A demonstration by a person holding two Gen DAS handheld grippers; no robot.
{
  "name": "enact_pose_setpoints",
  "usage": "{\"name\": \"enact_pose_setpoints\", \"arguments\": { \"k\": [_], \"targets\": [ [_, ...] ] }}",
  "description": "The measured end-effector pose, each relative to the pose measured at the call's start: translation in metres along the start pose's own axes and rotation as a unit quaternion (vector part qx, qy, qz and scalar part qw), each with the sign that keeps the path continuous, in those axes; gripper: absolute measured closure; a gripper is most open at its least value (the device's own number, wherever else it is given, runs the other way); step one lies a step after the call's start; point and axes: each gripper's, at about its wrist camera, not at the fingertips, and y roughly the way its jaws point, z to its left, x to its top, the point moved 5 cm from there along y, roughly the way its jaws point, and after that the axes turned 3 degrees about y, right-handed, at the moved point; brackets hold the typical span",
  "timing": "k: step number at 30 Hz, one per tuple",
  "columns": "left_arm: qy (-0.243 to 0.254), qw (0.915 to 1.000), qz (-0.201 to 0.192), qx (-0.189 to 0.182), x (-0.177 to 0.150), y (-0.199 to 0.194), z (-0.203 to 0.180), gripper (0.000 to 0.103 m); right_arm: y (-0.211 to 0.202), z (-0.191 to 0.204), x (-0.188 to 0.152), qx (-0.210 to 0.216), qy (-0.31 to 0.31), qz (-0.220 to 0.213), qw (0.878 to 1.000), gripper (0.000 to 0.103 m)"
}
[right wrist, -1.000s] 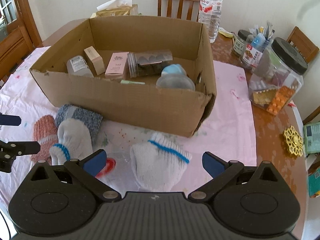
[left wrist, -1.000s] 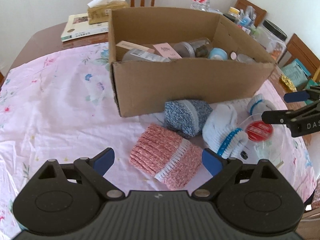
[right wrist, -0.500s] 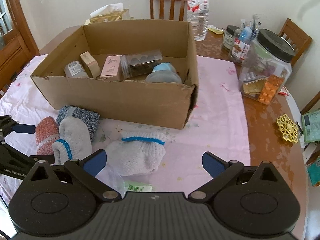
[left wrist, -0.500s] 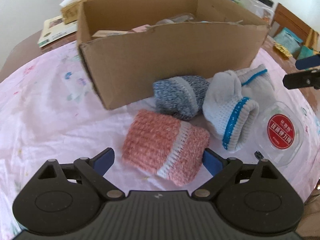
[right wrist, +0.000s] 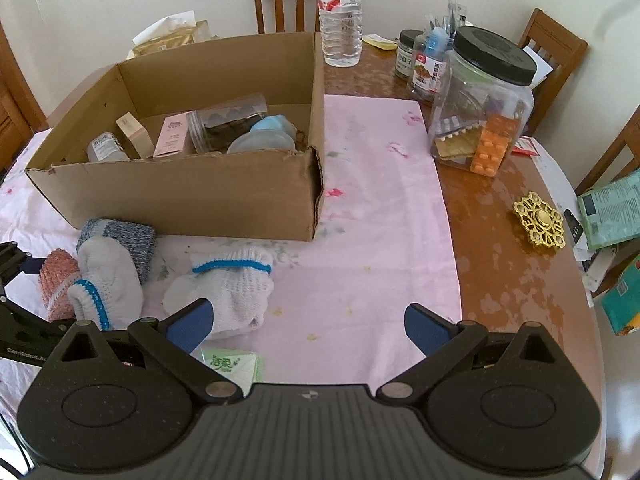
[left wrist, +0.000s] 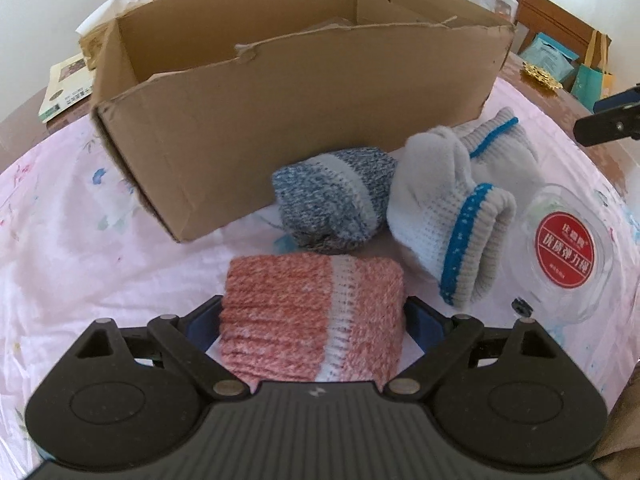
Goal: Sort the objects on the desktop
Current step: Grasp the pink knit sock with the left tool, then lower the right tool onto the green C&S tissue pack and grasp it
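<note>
A rolled pink knit sock point(left wrist: 312, 312) lies on the pink floral cloth point(left wrist: 80, 240) between the fingers of my left gripper point(left wrist: 312, 320). The jaws stand wide on either side of it, open. Behind it lie a blue-grey sock roll point(left wrist: 332, 200) and a white sock with a blue band point(left wrist: 452, 224). The cardboard box point(left wrist: 280, 104) stands just beyond them. My right gripper point(right wrist: 308, 326) hovers open over bare cloth, its left finger beside a second white sock point(right wrist: 228, 284). The pink sock point(right wrist: 56, 280) also shows at the far left of the right wrist view.
A clear round container with a red label point(left wrist: 564, 248) lies right of the socks. A green tissue pack point(right wrist: 232, 364) sits under the right gripper. Jars point(right wrist: 480, 104), a water bottle point(right wrist: 340, 12) and a gold ornament point(right wrist: 540, 220) stand on the bare wooden table to the right.
My left gripper moved forward and down until the pink sock came between its open fingers. My right gripper drew back and right, away from the second white sock.
</note>
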Motion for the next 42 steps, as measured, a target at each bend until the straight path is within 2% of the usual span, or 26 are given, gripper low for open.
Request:
{"name": "enact_pose_setpoints", "arguments": {
  "k": [4,13,23,26,34,42],
  "targets": [
    [-0.007,1.0,-0.002,-0.002,-0.001,-0.006,0.001,0.02,0.002,0.001,-0.002,0.004,-0.006,0.005,1.0,0.0],
    [-0.046,0.9988,0.001,0.018,-0.005,-0.01,0.014,0.02,0.015,0.01,-0.017,0.01,-0.039,0.039,0.998,0.0],
    [-0.053,0.9983,0.005,0.023,-0.009,-0.012,0.016,0.02,0.027,0.044,-0.031,0.034,-0.09,0.065,0.993,0.0],
    [-0.053,0.9983,0.006,0.024,-0.01,-0.012,0.016,0.02,0.034,0.048,-0.038,0.029,-0.097,0.073,0.992,0.0],
    [-0.052,0.9984,0.004,0.024,-0.011,-0.014,0.015,0.02,0.042,0.036,-0.055,0.007,-0.107,0.101,0.989,0.0],
    [-0.049,0.9985,0.003,0.025,-0.011,-0.014,0.016,0.018,0.04,-0.006,-0.053,-0.037,-0.076,0.102,0.991,0.0]
  ]
}}
